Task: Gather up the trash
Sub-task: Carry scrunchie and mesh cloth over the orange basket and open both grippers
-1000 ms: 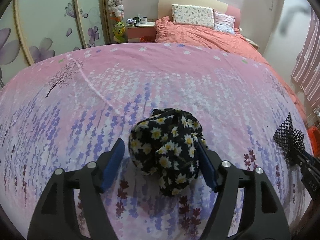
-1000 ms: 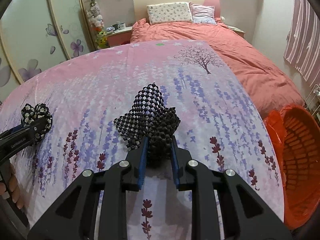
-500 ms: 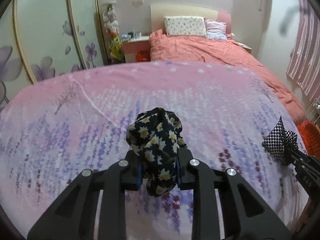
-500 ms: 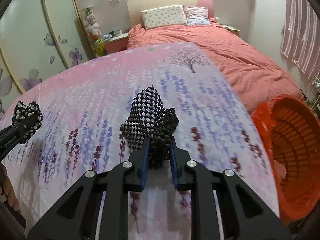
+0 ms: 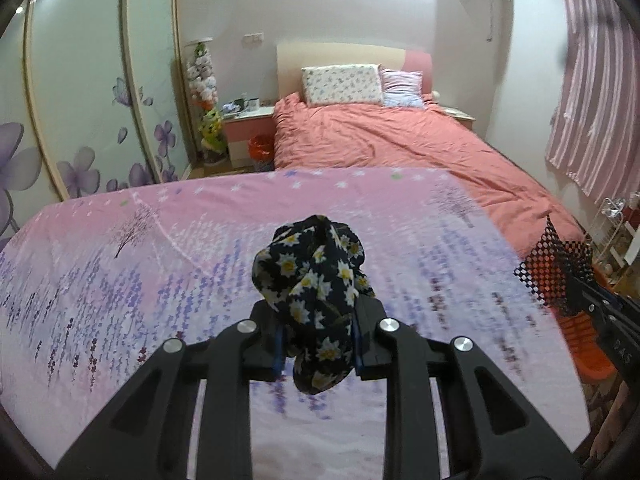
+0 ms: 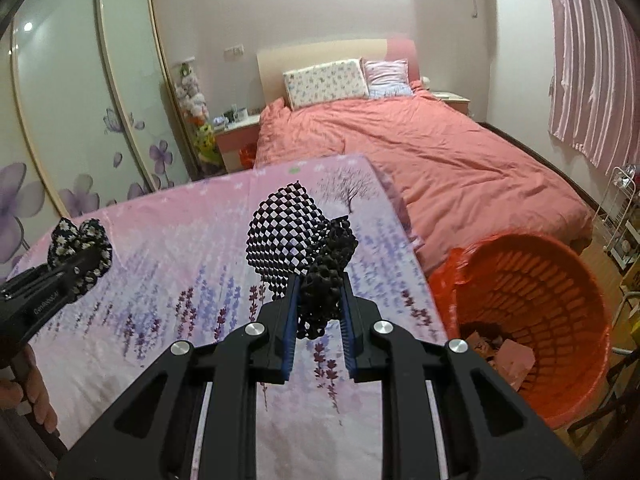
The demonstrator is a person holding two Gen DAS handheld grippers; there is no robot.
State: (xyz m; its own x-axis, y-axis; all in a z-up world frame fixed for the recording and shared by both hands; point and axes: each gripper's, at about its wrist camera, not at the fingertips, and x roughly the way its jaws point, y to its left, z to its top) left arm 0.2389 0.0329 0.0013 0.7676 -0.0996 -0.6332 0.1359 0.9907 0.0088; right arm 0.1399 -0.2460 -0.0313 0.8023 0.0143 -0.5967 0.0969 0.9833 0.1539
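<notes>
Overall scene: a bedroom is shown, with a pink flowered sheet (image 5: 200, 248) spread flat in the near part of both views.
Left gripper (image 5: 316, 344): its two fingers are clamped together on a bunched black cloth with white daisies (image 5: 312, 276); the cloth is held clear above the sheet, and its lower end hangs down between the fingers.
Right gripper (image 6: 319, 320): its two fingers are pressed onto a crumpled black-and-white checked cloth (image 6: 296, 248); the cloth is raised above the sheet, with a flat corner sticking up and to the left.
Cross view: in the right wrist view the left gripper and its daisy cloth are seen at the far left edge; in the left wrist view the checked cloth is seen at the right edge.
Basket (image 6: 568, 280): an orange plastic basket lined with an orange bag is seen to the right of the sheet, low beside the bed; some crumpled scraps (image 6: 500, 352) lie at its bottom.
Bed (image 5: 392, 148): a bed with a coral cover and two pillows is seen at the far side.
Wardrobe (image 5: 80, 100): sliding doors painted with purple flowers are seen on the left.
Curtain (image 6: 592, 60): a pink striped curtain hangs on the right.
</notes>
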